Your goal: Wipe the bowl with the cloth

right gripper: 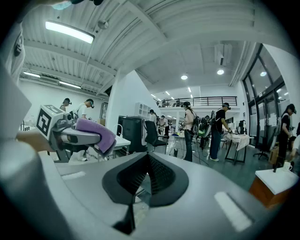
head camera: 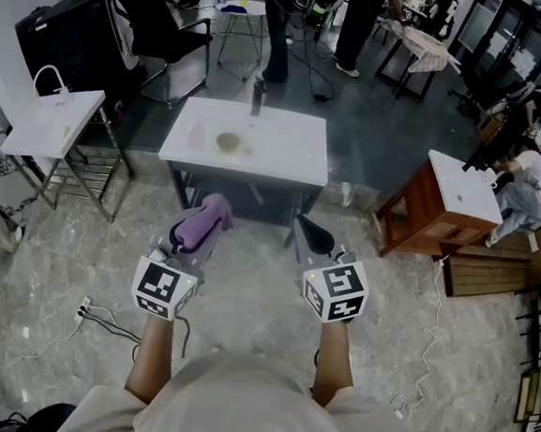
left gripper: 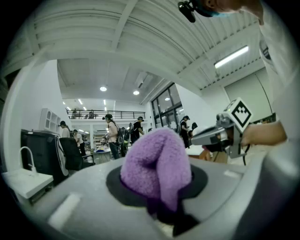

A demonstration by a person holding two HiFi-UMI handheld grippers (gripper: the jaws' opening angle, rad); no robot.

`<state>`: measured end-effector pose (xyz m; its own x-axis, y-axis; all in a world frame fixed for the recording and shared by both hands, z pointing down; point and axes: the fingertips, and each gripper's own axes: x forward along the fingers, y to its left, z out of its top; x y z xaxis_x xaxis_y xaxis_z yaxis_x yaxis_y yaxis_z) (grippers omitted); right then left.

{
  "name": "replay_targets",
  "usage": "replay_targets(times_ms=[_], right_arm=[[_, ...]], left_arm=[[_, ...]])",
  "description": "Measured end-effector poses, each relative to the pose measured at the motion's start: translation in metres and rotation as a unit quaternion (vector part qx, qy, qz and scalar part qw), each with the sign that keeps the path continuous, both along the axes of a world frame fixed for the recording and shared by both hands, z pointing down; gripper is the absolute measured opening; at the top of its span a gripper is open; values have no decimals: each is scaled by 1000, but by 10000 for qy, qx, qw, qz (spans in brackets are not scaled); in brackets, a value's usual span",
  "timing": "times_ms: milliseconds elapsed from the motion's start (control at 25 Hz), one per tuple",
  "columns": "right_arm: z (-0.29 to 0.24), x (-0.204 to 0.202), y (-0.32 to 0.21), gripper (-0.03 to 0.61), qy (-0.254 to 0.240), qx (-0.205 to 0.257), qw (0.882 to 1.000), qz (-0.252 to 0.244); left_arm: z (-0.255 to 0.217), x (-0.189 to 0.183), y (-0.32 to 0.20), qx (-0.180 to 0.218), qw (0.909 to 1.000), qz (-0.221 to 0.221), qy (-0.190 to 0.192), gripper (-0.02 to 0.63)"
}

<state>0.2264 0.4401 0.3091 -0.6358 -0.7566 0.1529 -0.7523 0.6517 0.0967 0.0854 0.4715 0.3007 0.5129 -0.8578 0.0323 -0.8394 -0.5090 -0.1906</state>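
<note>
Progress is judged to be at the very start. On the left, the left gripper (head camera: 212,222) is held level above the marble floor (head camera: 71,240), and its jaws are clamped on the purple cloth (head camera: 194,227). The cloth is bunched up and sticks out past the tips, so the part of taking the cloth is counted as done.

A little further right and well ahead, a white table (head camera: 286,151) is seen. The bowl (head camera: 228,142) stands on it, somewhat left of the middle, and looks brownish; whether this is its own colour or something inside it cannot be told. The bowl is well apart from both grippers and is touched by nothing.

On the right, the right gripper (head camera: 305,230) is held beside the left one and is pointed slightly down. Its jaws are pressed together and nothing is held between them.

No wiping is done yet, as far as can be seen. The table is still to be approached and the cloth brought to the bowl and rubbed over it. Probably the bowl is to be steadied by the right gripper, and for this its jaws must first be opened.
</note>
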Motion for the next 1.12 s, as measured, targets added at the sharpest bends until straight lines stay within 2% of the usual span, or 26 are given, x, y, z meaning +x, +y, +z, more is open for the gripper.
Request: replay_targets(times_ms=[200, 400, 560, 840, 1000, 1120], right_arm=[[3, 19, -2, 4, -81, -27, 9999, -98], [-1, 46, -13, 3, 148, 306, 9993, 158], [-7, 64, -13, 3, 47, 460, 9989, 48], [7, 83, -5, 3, -107, 95, 9997, -206], [9, 91, -9, 3, -709, -178, 9966, -380], [18, 94, -25, 5, -714, -304, 9966, -291]], left_arm=[[2, 19, -3, 3, 10000, -21, -23, 114], [8, 42, -3, -71, 9999, -49, -64, 114], [14, 65, 0, -74, 9997, -151, -182, 114], [20, 83, 11, -190, 9994, -234, -163, 114], [16, 84, 3, -143, 9995, -263, -41, 114], [24, 87, -15, -239, 9995, -207, -13, 114]])
